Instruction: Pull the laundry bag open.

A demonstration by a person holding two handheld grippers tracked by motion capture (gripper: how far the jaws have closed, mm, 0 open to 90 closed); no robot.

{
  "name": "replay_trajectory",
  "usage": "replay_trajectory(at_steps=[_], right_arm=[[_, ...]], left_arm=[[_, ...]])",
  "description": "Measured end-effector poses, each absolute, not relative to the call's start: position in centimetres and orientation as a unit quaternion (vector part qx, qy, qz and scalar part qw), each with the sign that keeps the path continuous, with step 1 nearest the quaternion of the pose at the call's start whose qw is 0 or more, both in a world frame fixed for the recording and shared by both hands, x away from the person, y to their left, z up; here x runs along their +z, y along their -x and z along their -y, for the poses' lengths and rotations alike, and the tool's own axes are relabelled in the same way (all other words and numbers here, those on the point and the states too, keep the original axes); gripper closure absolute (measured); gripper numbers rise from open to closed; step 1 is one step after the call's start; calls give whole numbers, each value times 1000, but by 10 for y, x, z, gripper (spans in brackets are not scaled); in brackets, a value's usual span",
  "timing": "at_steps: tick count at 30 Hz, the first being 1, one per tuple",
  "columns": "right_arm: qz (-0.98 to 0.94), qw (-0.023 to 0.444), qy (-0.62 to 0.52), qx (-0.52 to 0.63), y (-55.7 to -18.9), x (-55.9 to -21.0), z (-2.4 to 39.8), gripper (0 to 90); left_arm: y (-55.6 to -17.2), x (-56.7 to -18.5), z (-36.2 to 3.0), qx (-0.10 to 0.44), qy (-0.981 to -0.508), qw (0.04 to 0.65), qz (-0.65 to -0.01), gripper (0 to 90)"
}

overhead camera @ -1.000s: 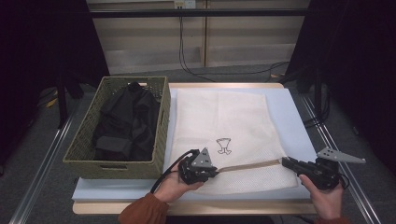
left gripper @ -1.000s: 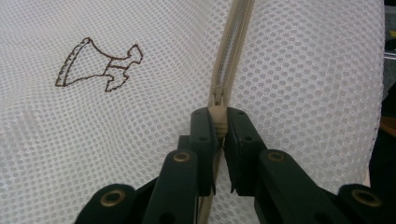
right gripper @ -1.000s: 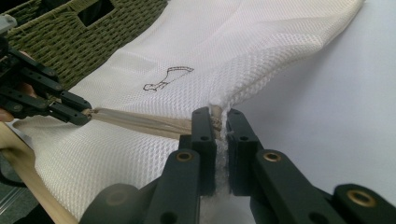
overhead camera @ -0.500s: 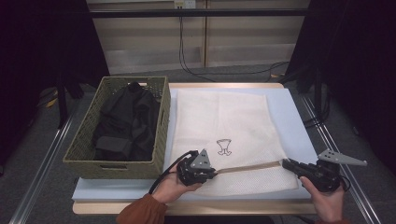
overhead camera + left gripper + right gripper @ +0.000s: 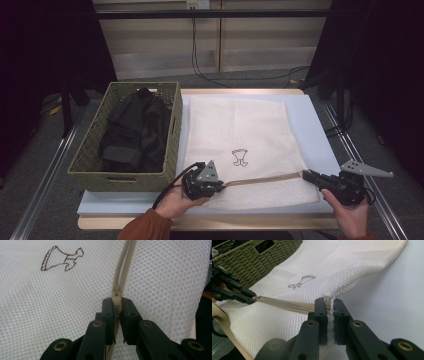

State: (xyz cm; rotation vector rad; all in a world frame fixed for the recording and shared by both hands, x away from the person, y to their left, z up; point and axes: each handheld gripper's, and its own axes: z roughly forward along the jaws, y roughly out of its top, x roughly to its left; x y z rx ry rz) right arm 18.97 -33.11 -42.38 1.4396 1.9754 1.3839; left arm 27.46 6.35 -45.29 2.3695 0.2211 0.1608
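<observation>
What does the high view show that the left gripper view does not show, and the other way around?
High view alone: the woven basket with black clothing inside, the blue table cover, both hands and the right tongs shut on the bag's edge.

Left gripper view alone: the zipper pull just beyond the left tongs, which are shut on the beige zipper band, and the fine mesh holes.

Both: the white mesh bag with its small dark printed figure, and the left tongs.
</observation>
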Motion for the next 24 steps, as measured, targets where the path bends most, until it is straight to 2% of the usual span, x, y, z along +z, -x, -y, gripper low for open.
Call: replay_trajectory(at_steps=[24], right_arm=[[-691,170,-508,485,-189,-423,331,846]], left_arm=[[-271,-455,-81,72,-927,356,-98,822]])
